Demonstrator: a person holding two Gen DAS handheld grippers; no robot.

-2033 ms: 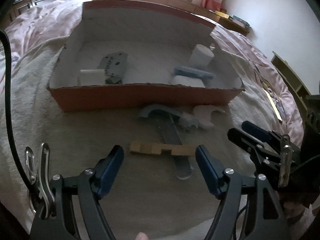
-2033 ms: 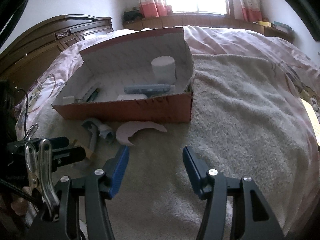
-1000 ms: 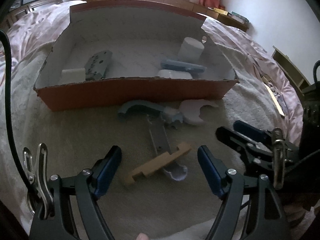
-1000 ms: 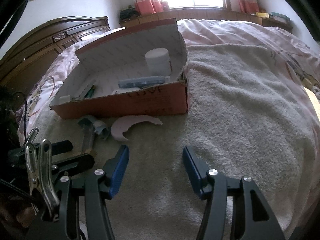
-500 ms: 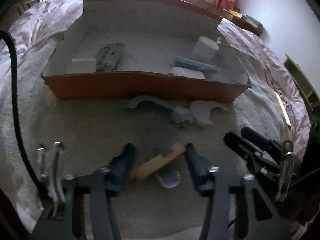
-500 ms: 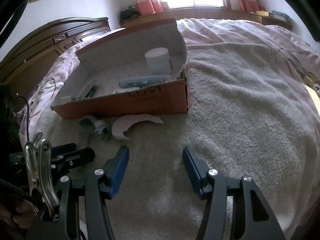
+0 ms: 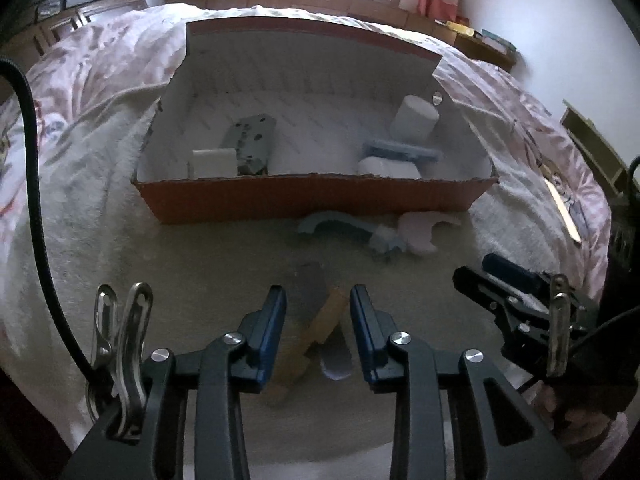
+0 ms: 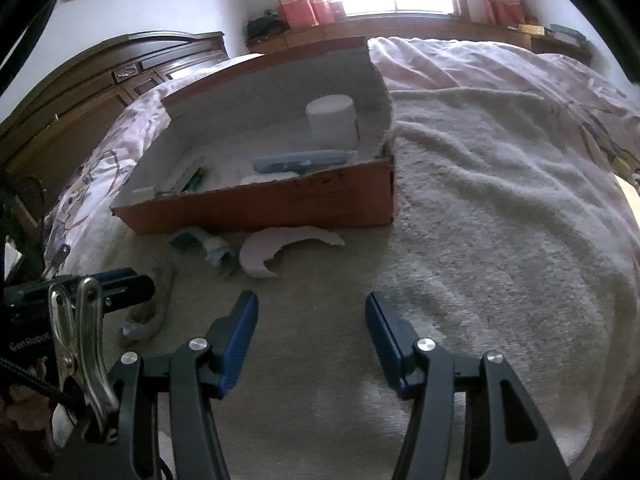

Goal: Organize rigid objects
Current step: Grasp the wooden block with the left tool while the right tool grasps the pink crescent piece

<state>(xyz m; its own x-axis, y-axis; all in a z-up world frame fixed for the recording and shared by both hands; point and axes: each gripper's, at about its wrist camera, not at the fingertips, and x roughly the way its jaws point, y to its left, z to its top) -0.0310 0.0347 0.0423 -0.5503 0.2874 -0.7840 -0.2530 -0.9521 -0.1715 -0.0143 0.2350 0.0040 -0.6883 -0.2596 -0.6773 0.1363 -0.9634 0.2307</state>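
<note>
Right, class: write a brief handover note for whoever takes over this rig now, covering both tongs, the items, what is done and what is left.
Left tongs: narrowed around the wooden block, contact unclear; a grey strip lies under it.
Right tongs: open, empty, above the towel.
Done: white cylinder, blue bar, grey plate and white block lie in the orange box.
Left: wooden block, grey strip, blue curved piece, pink crescent, all in front of the box.

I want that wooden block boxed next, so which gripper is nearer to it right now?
Left. The left gripper has its fingers on either side of the wooden block; the right gripper hangs open over bare towel, off to the block's right.
</note>
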